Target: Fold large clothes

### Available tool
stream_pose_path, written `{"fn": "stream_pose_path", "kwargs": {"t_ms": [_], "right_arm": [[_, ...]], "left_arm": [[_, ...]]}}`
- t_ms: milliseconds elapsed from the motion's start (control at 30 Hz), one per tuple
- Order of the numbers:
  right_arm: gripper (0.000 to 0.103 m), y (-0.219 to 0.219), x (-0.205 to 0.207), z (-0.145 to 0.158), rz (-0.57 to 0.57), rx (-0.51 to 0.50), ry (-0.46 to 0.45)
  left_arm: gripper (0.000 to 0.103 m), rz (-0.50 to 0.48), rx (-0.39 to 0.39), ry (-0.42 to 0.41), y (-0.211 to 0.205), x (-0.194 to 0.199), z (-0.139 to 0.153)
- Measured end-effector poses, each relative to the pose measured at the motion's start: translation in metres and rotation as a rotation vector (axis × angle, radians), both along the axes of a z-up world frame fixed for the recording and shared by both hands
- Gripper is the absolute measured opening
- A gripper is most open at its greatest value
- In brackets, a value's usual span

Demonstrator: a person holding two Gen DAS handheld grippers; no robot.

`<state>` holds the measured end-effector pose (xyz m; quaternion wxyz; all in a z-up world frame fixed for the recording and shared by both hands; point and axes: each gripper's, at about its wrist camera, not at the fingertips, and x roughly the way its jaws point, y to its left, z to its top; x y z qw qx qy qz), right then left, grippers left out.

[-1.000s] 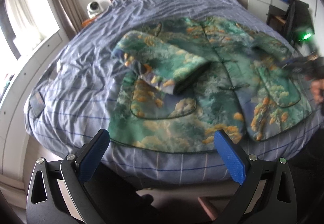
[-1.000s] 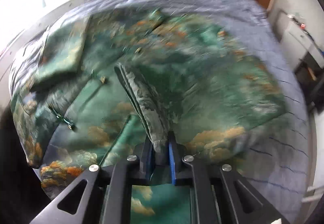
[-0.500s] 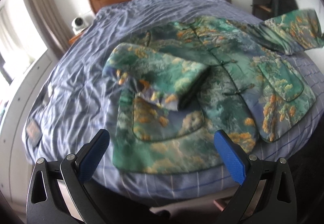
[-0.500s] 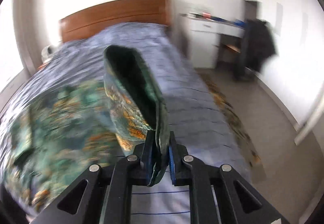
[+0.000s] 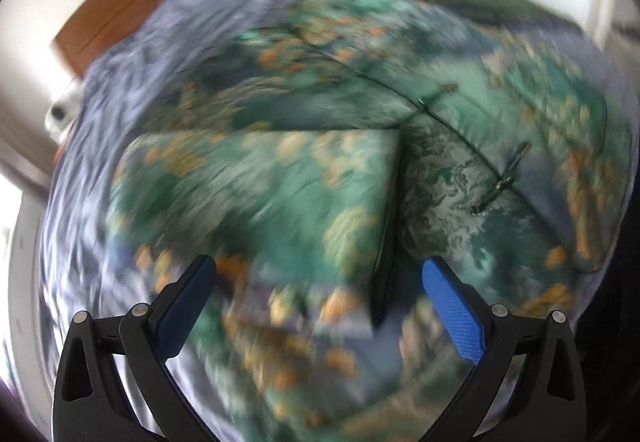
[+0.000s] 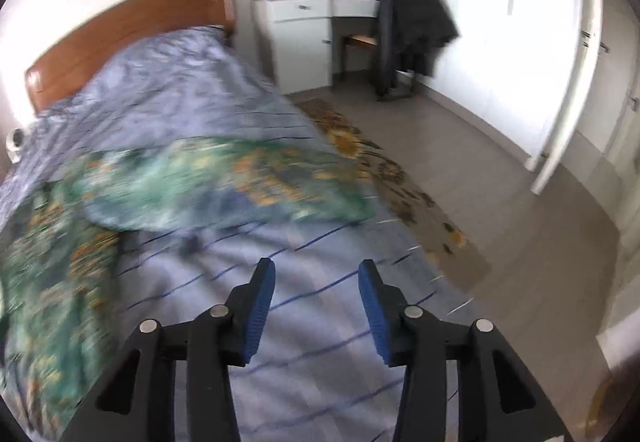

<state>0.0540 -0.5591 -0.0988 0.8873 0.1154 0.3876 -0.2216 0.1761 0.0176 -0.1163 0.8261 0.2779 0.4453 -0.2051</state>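
Two grippers, both empty. The left gripper (image 5: 316, 282) has its blue fingers (image 5: 450, 312) spread wide just above the green patterned jacket (image 5: 460, 130), where one sleeve (image 5: 260, 186) lies folded across the front. The right gripper (image 6: 316, 298) also has its fingers apart, over bare striped bedding on the bed (image 6: 192, 90), with the jacket's other sleeve (image 6: 224, 186) lying flat near it.

left wrist close above jacket (image 5: 360, 146), right wrist farther back — facing headboard (image 6: 120, 30), jacket shared
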Motion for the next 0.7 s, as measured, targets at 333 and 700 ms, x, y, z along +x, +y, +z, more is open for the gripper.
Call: {"fn": "stream_pose_path", "kwargs": {"t_ms": [333, 700], "right_arm": [[0.047, 0.121, -0.032, 0.019, 0.283, 0.093, -0.095], [0.047, 0.202, -0.015, 0.041, 0.458, 0.064, -0.157]], "left_arm": [[0.011, 0.034, -0.117, 0.118, 0.020, 0.041, -0.007], [0.013, 0.478, -0.233, -0.186, 0.213, 0.001, 0.113]]}}
